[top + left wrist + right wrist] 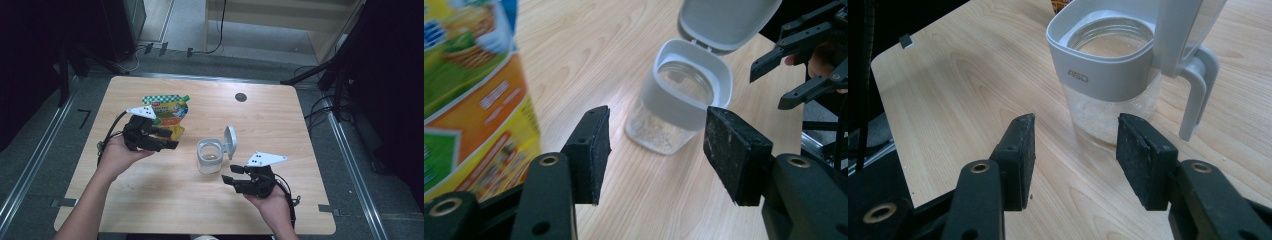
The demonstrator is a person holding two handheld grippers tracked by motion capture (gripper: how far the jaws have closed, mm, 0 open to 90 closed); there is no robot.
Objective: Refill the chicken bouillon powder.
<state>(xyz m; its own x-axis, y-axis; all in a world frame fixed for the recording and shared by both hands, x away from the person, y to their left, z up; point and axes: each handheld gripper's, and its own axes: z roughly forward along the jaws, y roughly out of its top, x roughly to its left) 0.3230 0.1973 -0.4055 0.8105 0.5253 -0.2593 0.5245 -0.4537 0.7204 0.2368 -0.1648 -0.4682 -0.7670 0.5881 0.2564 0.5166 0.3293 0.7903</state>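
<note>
- Standing near the middle of the worktop: a clear jar with a grey square collar, its hinged lid flipped up and open on the side toward the far right corner.
- Holding a thin layer of pale grains at the bottom; mouth wide and unobstructed, seen best in the right gripper view.
- Resting toward the far left corner from the jar, well clear of it: a printed refill pouch, green checked top, orange and yellow front, green cap at its upper corner.
- Left hand-held gripper spread with nothing between the pads, hovering just beside the pouch, jaws aimed across at the jar.
- Right hand-held gripper likewise spread and empty, near the jar on the side toward the near right corner, not touching it.
- Likely step: picking up the pouch for pouring into the jar.
- To do well: pinch the pouch across its body below the cap, firmly enough that the soft film does not slip or fold.
- Steady the jar by its grey collar with the right one, keeping clear of the raised lid.
- Bring the spout over the mouth before tilting, to avoid spilling onto the worktop.
</note>
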